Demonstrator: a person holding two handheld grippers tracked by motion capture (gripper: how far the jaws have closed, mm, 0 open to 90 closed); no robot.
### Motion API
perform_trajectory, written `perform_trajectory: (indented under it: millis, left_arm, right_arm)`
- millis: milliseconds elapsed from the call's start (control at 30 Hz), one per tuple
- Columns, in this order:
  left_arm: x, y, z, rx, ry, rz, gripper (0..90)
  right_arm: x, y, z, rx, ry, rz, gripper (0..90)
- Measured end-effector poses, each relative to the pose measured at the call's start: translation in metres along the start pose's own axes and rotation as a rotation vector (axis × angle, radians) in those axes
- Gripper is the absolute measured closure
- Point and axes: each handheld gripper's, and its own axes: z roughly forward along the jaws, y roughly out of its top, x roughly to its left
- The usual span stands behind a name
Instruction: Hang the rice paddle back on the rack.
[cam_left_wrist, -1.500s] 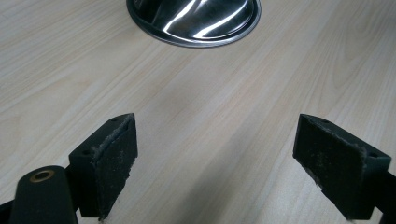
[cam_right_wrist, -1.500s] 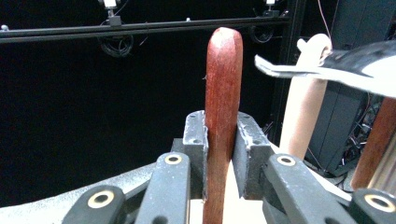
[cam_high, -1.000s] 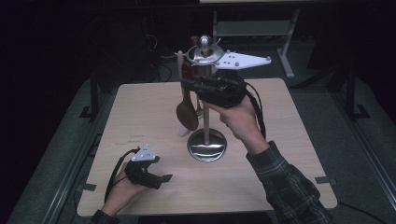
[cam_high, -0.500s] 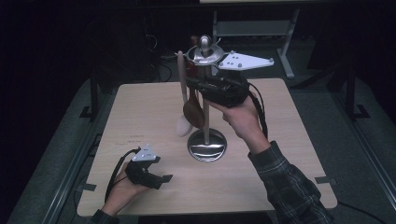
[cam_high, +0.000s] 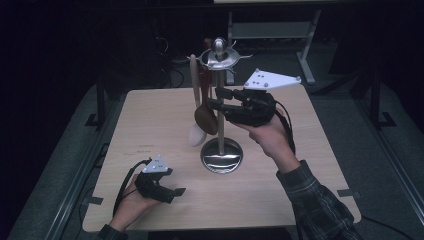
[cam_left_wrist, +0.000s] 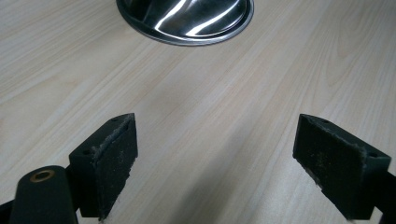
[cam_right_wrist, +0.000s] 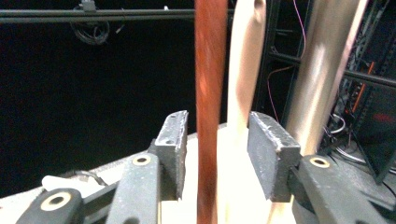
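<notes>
My right tool is opening, jaws apart around the blurred brown spoon hanging on the rack, pads not touching. Left tool is resting wide open, empty, on the table; rack top is cut off.

The counter is pale wood with fine grain, the stand shiny silver, one spoon dark reddish-brown, the other spoon cream (nearly white), the tongs black, and the sleeve dark plaid.
</notes>
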Motion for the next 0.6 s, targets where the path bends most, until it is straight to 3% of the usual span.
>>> perform_trajectory:
  millis: [333,600]
  left_arm:
    - [-0.001,0.000,0.001,-0.016,-0.007,-0.015,13.6]
    - [0.000,0.000,0.000,-0.014,-0.005,-0.007,13.6]
  right_arm:
    - [-0.010,-0.037,-0.014,0.091,-0.016,-0.002,42.5]
    - [-0.018,-0.081,-0.030,0.184,-0.016,0.042,35.1]
